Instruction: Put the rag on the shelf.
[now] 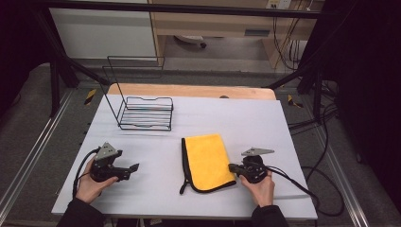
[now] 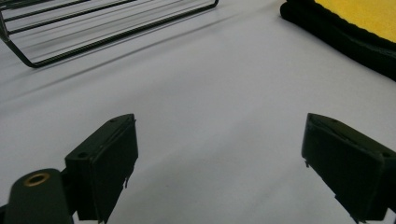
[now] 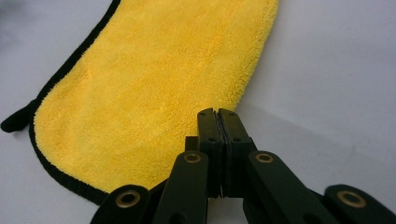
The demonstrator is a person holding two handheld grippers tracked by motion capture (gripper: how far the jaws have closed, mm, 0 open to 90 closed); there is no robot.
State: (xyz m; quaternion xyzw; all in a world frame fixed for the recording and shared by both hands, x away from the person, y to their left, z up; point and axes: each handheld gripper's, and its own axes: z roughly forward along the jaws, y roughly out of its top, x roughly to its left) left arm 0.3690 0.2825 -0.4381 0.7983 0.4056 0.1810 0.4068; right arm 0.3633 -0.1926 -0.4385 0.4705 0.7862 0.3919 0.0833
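the yellow cloth lies folded flat near the front middle of the desk, its long axis running from the near edge away toward the far edge, tilted slightly; the black-trimmed fold runs along its left side and a small black loop trails off the near left corner. the right gripper sits at the cloth's near right corner, jaws pressed fully together; in the right gripper view their tips lie over the pile at the edge, but whether any fabric is pinched i cannot tell. if nothing is caught, a lift would probably leave the cloth behind; if only one layer is caught, the fold could fall open. the left gripper, well apart to the left, holds nothing, its jaws wide over bare desk. a wire rack stands farther back.
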